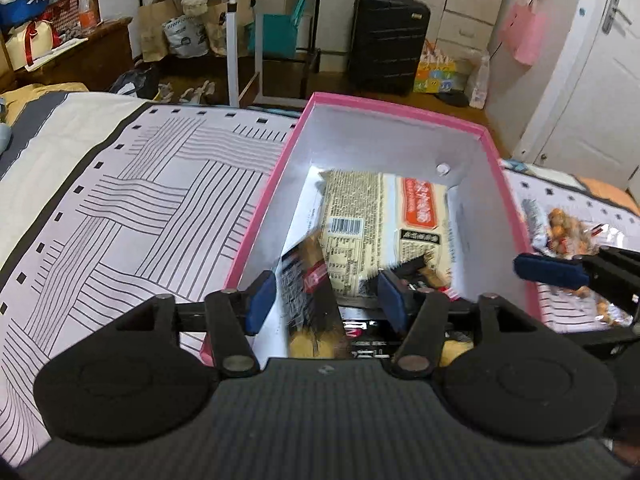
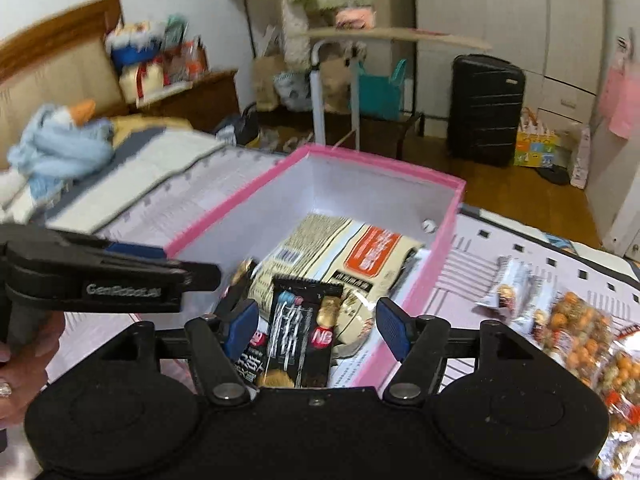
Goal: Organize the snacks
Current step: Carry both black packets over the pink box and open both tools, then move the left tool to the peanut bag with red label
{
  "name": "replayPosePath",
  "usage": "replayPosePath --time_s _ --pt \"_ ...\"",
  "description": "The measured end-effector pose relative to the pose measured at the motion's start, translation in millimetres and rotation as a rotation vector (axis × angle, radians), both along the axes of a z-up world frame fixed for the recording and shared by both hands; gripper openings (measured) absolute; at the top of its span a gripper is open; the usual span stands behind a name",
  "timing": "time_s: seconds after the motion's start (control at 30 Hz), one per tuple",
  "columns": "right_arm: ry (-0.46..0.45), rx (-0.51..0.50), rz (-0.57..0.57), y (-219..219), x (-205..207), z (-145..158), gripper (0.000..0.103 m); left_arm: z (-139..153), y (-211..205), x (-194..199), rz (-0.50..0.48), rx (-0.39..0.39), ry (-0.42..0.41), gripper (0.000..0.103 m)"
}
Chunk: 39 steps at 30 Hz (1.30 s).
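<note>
Only my right view shows the clear bag of orange coated nuts (image 2: pixel 580 328) on the patterned bedspread (image 2: pixel 520 256). Between my right gripper's (image 2: pixel 316 328) apart fingers, a black snack packet (image 2: pixel 298 332) lies lengthwise toward the pink-rimmed cardboard box's (image 2: pixel 384 168) far wall; my left gripper (image 1: pixel 326 300) is apart too, another black packet (image 1: pixel 308 292) loose between.

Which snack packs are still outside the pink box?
The clear bags of orange coated nuts and the small white pack, lying on the bedspread right of the pink box; the cream and black packs are inside.

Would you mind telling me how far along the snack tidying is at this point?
Partly done. A large cream packet already lies in the pink box. Two black packets are dropping in between the open left gripper and right gripper, neither gripping. Still left on the bedspread: a bag of round snacks and a small white packet.
</note>
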State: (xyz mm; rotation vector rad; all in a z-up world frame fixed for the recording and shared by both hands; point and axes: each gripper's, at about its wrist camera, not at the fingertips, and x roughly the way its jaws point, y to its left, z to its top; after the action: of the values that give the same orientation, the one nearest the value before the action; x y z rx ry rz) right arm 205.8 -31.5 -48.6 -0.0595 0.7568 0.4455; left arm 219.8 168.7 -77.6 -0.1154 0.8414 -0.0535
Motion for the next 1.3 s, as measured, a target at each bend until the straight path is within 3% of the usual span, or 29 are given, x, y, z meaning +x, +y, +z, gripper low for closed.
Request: replayPosePath --time_s 0.13,0.33,0.67,1.07,1.3 --pt "-0.038 0.064 -0.039 -34.9 -24.0 29.1 0.070 23.1 -0.9 -14.2 -0.025 -0.018 -0.023 0.059" --pt "-0.077 0.072 -0.101 -94.9 -69.2 53.0 0.070 58.0 -14.7 -38.2 -0.108 -0.028 -0.041 0.059" --pt "-0.076 -0.015 -0.201 -168.1 -110.0 51.4 0.070 87.8 -65.4 -67.1 -0.285 -0.072 -0.105 0.059" --pt "0.005 -0.148 -0.158 -202.0 -104.9 36.3 0.080 90.9 -158.2 -61.2 -0.496 -0.112 -0.065 0.056" --pt "0.073 -0.138 -0.158 -236.9 -69.7 2.4 0.083 52.3 -237.4 -20.6 -0.578 -0.177 0.062 0.050"
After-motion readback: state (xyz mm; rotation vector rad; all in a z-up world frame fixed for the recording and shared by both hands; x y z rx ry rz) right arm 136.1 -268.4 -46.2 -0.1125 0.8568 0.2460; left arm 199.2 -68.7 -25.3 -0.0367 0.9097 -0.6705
